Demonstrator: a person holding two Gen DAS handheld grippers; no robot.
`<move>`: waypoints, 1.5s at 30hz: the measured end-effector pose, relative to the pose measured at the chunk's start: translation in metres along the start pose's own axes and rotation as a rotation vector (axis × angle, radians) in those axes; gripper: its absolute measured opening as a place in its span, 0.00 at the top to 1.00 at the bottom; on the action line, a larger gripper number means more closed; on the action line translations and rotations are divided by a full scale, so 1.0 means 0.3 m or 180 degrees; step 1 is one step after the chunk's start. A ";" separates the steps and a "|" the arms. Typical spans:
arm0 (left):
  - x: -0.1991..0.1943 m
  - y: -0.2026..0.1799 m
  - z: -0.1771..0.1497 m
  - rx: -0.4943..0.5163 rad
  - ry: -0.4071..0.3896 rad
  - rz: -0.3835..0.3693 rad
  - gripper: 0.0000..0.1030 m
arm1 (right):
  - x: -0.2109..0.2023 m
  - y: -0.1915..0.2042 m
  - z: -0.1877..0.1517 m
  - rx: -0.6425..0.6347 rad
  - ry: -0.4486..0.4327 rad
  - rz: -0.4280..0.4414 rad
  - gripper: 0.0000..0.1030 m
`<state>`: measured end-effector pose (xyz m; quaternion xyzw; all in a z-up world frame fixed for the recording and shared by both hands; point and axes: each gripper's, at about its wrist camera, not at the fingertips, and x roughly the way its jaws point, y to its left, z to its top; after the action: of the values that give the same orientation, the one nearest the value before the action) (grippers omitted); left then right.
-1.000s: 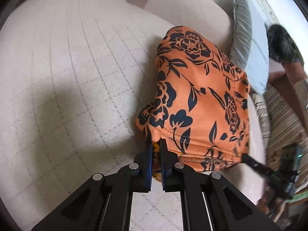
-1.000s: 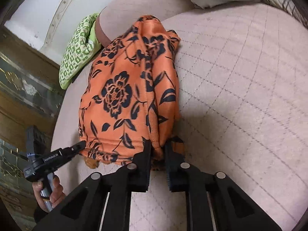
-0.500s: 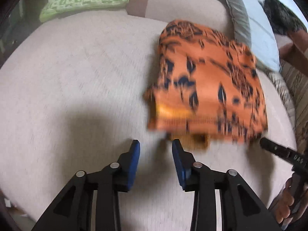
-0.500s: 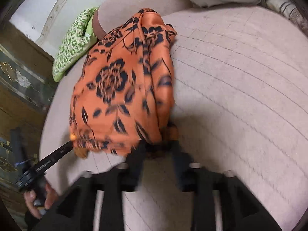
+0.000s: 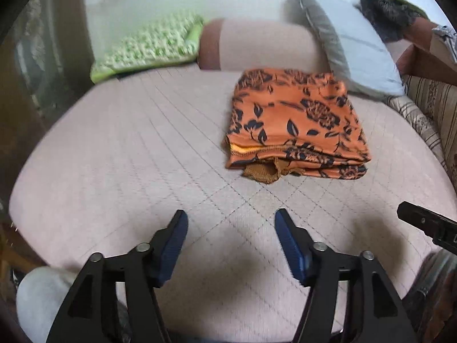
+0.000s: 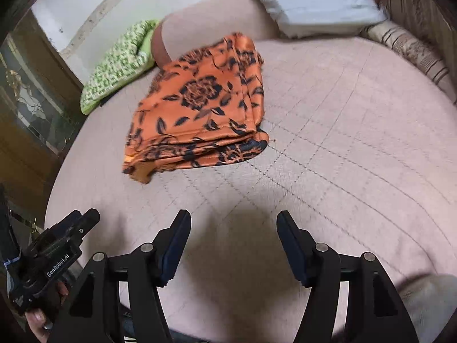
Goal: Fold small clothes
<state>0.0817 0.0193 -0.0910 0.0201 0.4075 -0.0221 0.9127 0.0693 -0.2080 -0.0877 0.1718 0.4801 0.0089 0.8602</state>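
Observation:
An orange garment with a black flower print (image 5: 294, 123) lies folded in a flat stack on the pink quilted cushion (image 5: 142, 148); it also shows in the right wrist view (image 6: 200, 108). A brownish edge sticks out under its near side. My left gripper (image 5: 231, 228) is open and empty, pulled back well short of the garment. My right gripper (image 6: 234, 228) is open and empty too, also back from it. The right gripper's tip shows at the right edge of the left wrist view (image 5: 428, 225); the left one shows at lower left in the right wrist view (image 6: 57, 251).
A green patterned cushion (image 5: 148, 45) lies at the back left. A pale blue-grey pillow (image 5: 351, 45) leans at the back right, beside a striped sofa arm (image 5: 428, 108). A wooden cabinet (image 6: 25, 108) stands left of the seat.
Both grippers have let go of the garment, opened wide and drawn back. The garment has dropped flat onto the cushion as a folded stack.

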 end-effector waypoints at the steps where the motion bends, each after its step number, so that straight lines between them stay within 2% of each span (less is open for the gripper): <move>1: -0.034 -0.003 -0.014 -0.0001 -0.0046 0.0005 0.33 | -0.029 0.010 -0.014 -0.0028 -0.0056 -0.0012 0.37; 5: -0.152 -0.016 -0.059 0.0036 -0.0251 0.0066 0.30 | -0.143 0.059 -0.051 -0.0159 -0.0321 -0.0125 0.33; 12: -0.239 -0.001 -0.099 -0.0064 -0.0303 0.0035 0.28 | -0.239 0.098 -0.115 -0.0196 -0.0634 -0.0111 0.32; 16: -0.224 -0.001 -0.089 0.0036 -0.0317 0.0064 0.28 | -0.230 0.098 -0.116 -0.0196 -0.0657 -0.0035 0.29; 21: -0.208 0.000 -0.083 0.0089 -0.0322 0.0086 0.28 | -0.189 0.077 -0.129 -0.0124 -0.0535 -0.0013 0.29; 35: -0.207 0.010 -0.080 0.0074 -0.0413 0.0037 0.28 | -0.245 0.133 -0.121 -0.0314 -0.0713 -0.0076 0.27; 45: -0.202 0.002 -0.082 0.0069 -0.0383 0.0048 0.28 | -0.232 0.127 -0.118 -0.0328 -0.0679 -0.0130 0.26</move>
<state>0.0231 0.0227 -0.0623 0.0316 0.3515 -0.0207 0.9354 0.0080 -0.1746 -0.0359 0.1176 0.3882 -0.0023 0.9141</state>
